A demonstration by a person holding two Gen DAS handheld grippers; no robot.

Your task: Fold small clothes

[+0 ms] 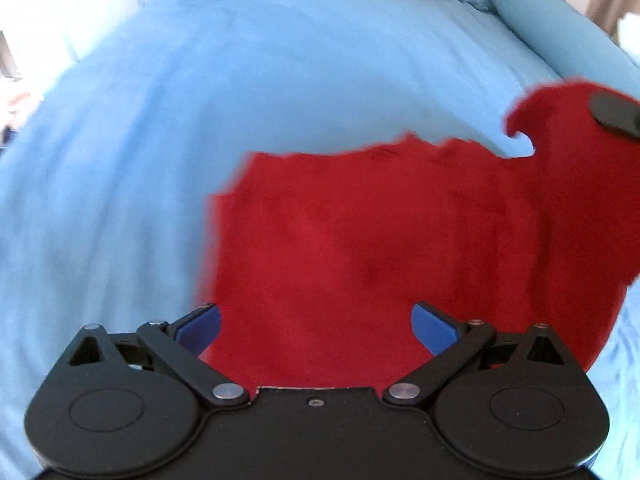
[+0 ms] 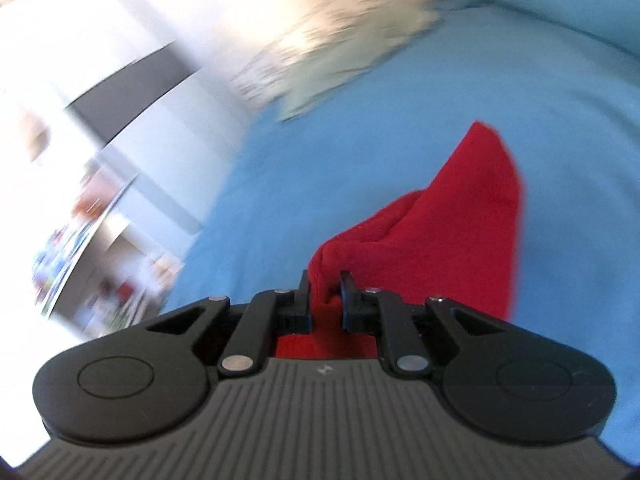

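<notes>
Toward three o'clock on the blue bed (image 1: 280, 80), your right hand-held gripper (image 2: 325, 280) pinches the red garment (image 1: 360, 240) edge to fold it, while your left hand-held gripper (image 1: 316, 322) hovers spread above it.

No readable text, label, brand or number shows in either view.
</notes>
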